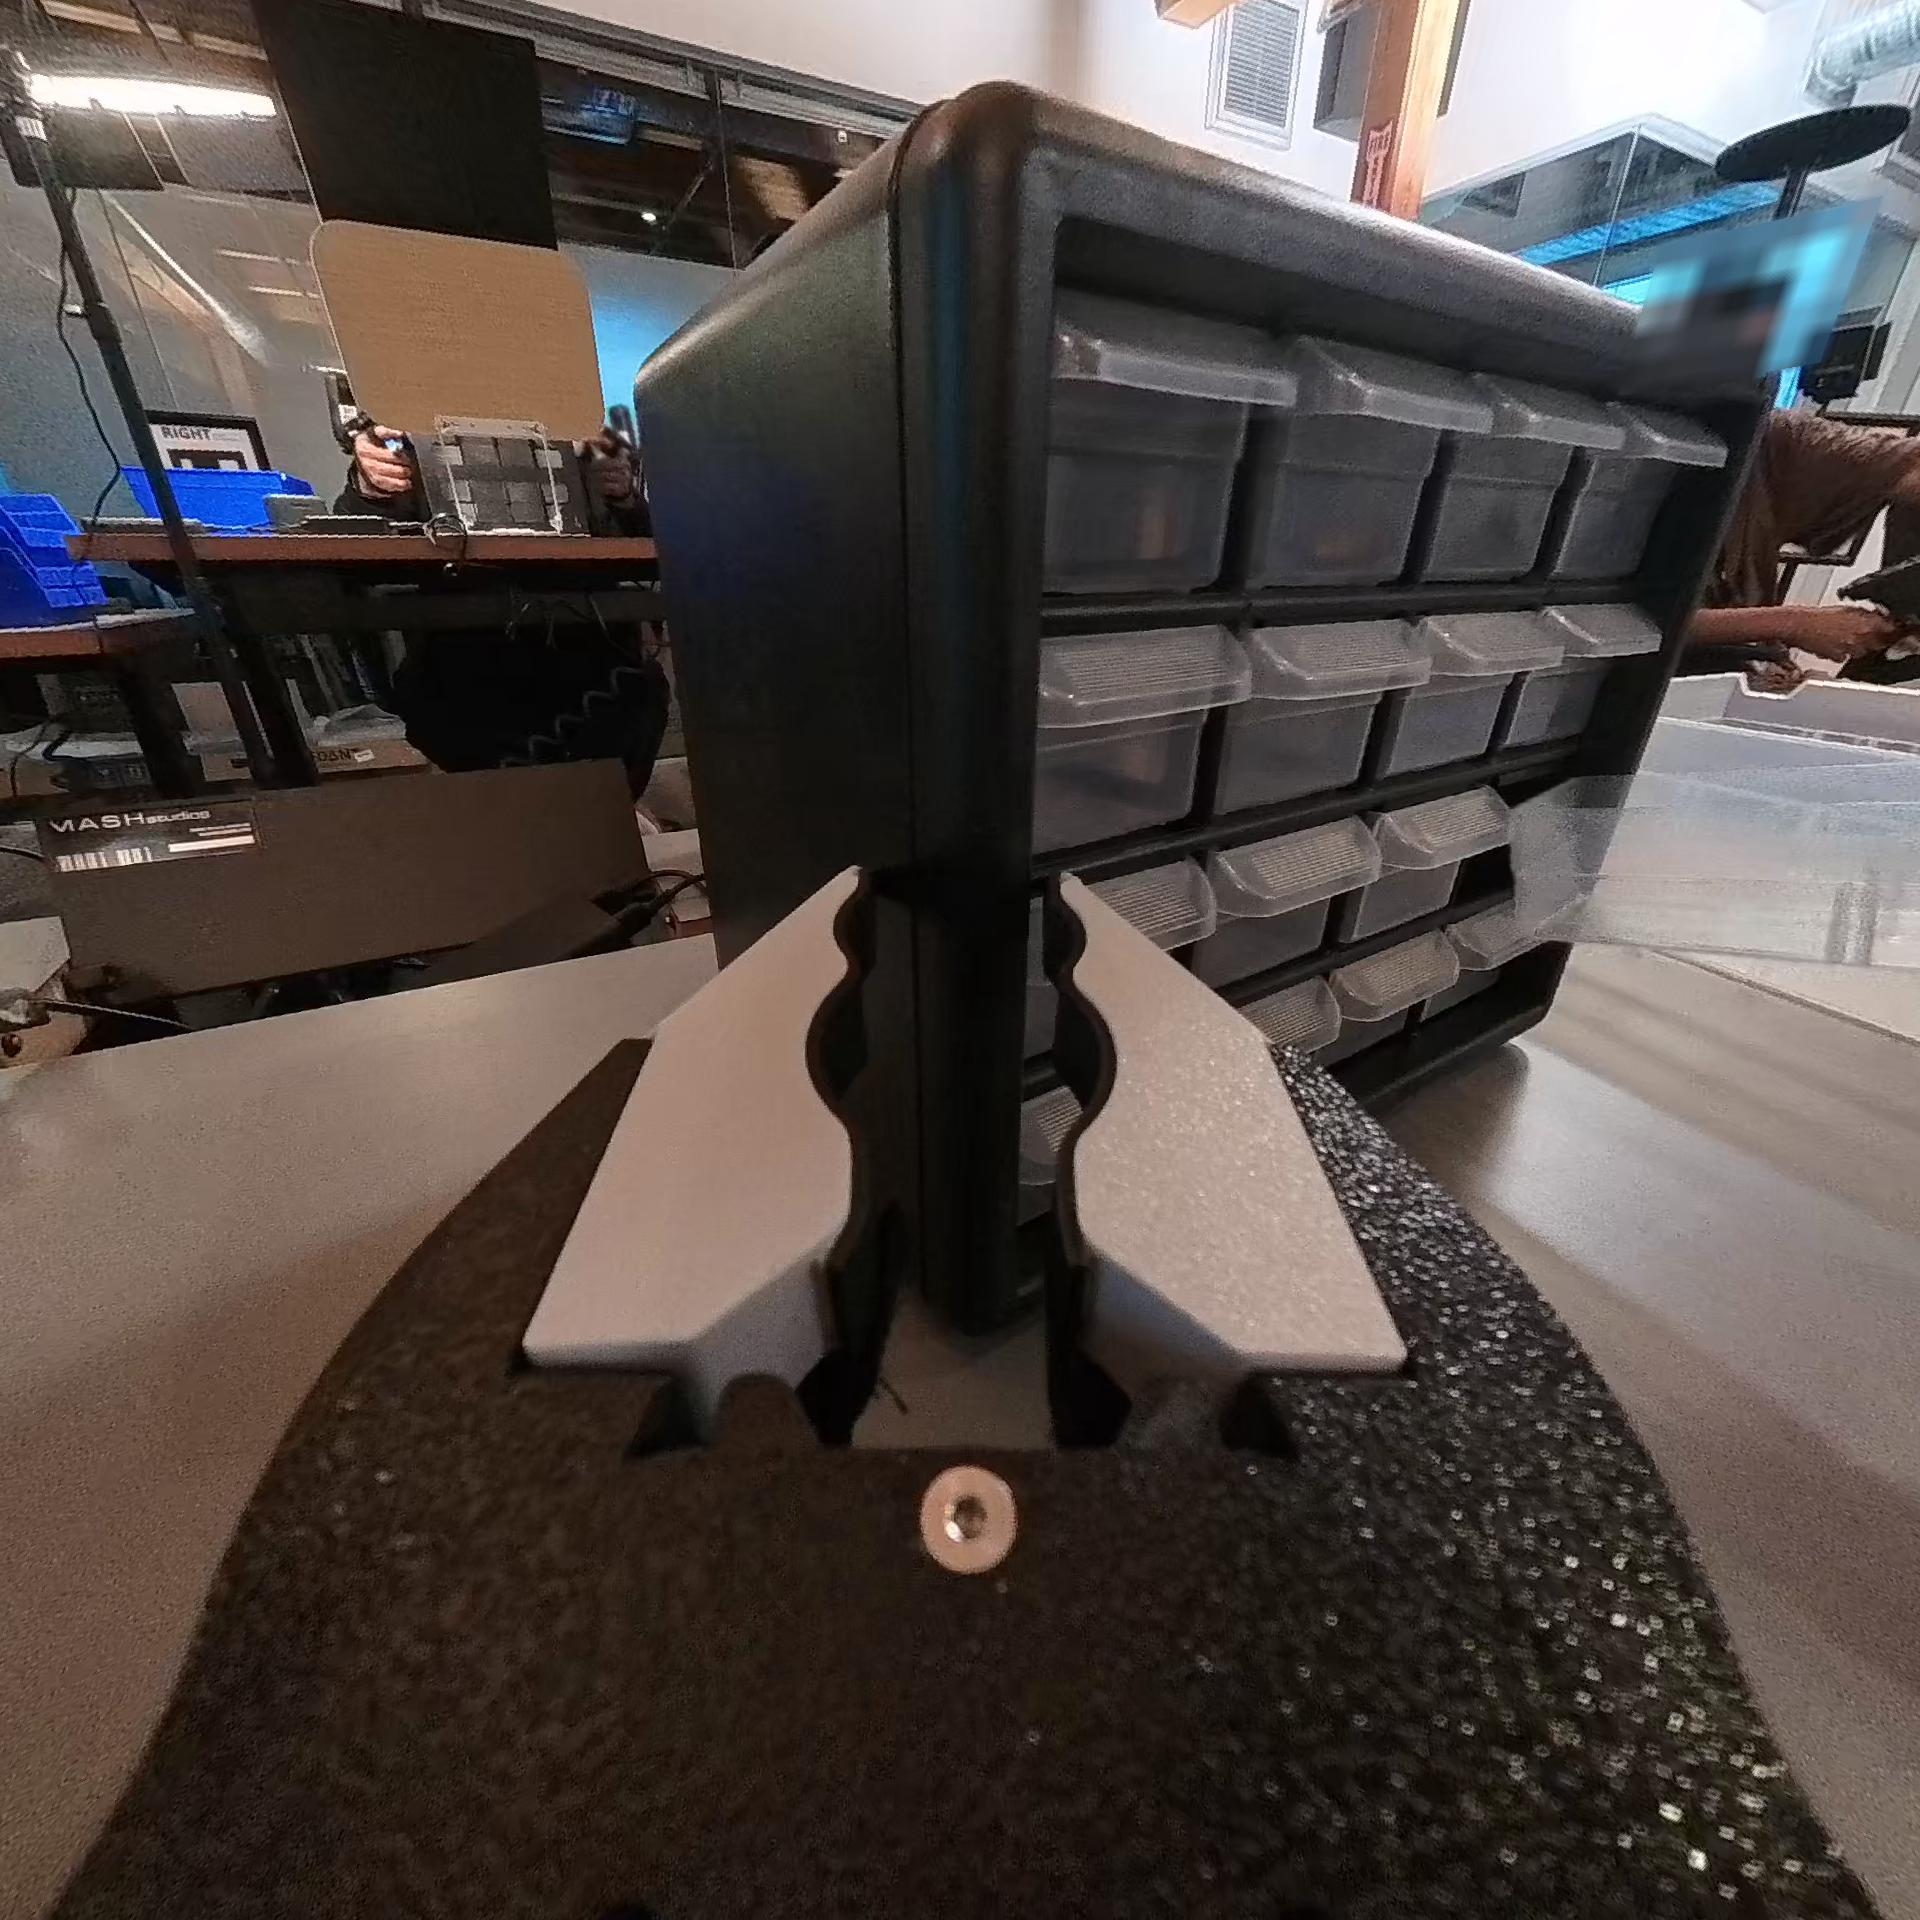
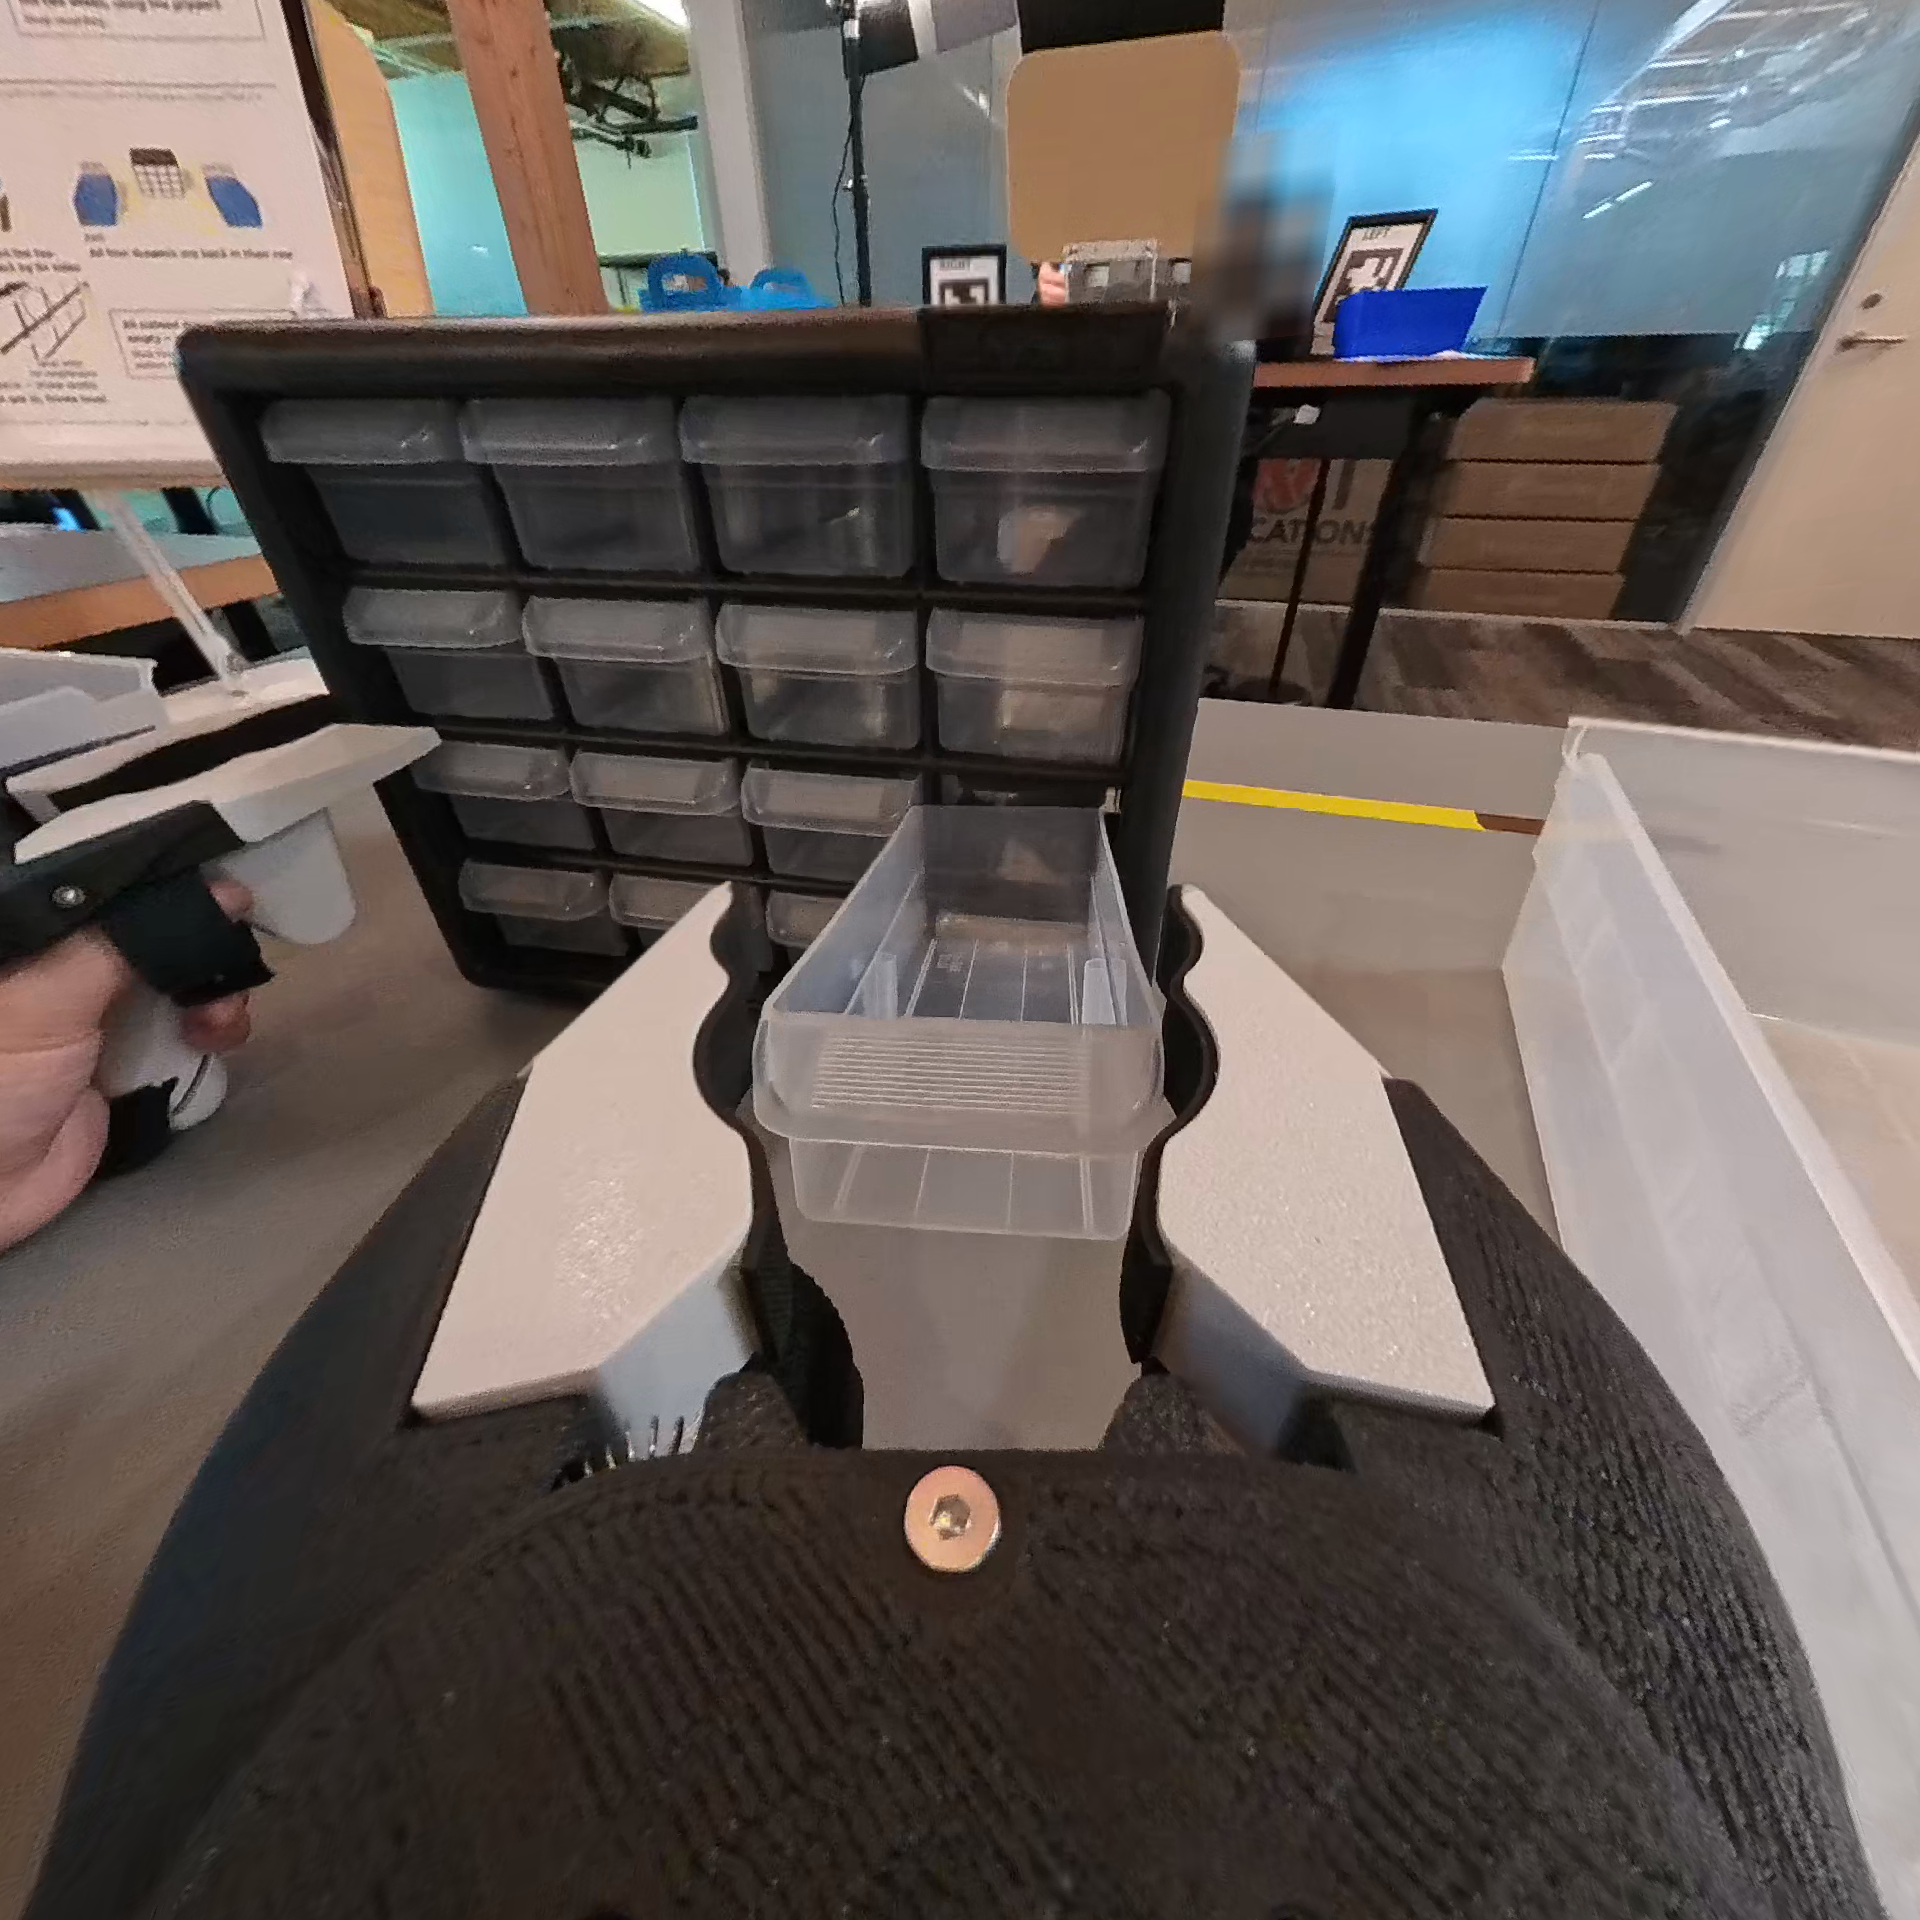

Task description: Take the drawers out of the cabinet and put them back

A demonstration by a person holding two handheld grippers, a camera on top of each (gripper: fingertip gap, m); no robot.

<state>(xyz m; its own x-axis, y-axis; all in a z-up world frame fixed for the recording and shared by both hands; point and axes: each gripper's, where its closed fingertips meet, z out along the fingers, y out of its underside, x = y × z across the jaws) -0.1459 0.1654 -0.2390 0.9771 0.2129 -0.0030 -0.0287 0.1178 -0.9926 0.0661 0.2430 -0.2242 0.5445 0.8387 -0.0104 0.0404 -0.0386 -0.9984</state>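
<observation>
A black cabinet (image 2: 582, 353) with rows of clear drawers stands on the grey table (image 2: 260, 1299). My right gripper (image 2: 956, 904) is shut on one clear, empty drawer (image 2: 956, 1070), a finger on each side wall. The drawer's far end is at the mouth of the open slot (image 2: 1023, 792) at the right end of the third row. That drawer shows as a blurred clear shape in the left wrist view (image 1: 1662, 862). My left gripper (image 1: 961, 883) is shut on the cabinet's front left corner edge (image 1: 925, 623). It also shows in the right wrist view (image 2: 239, 821), held by a hand.
A large clear plastic bin (image 2: 1714, 1091) stands on the table right of the cabinet. A yellow tape line (image 2: 1330, 805) runs behind it. An instruction poster (image 2: 156, 208) stands at the back left. Another person's arm (image 1: 1787, 623) reaches in beyond the cabinet.
</observation>
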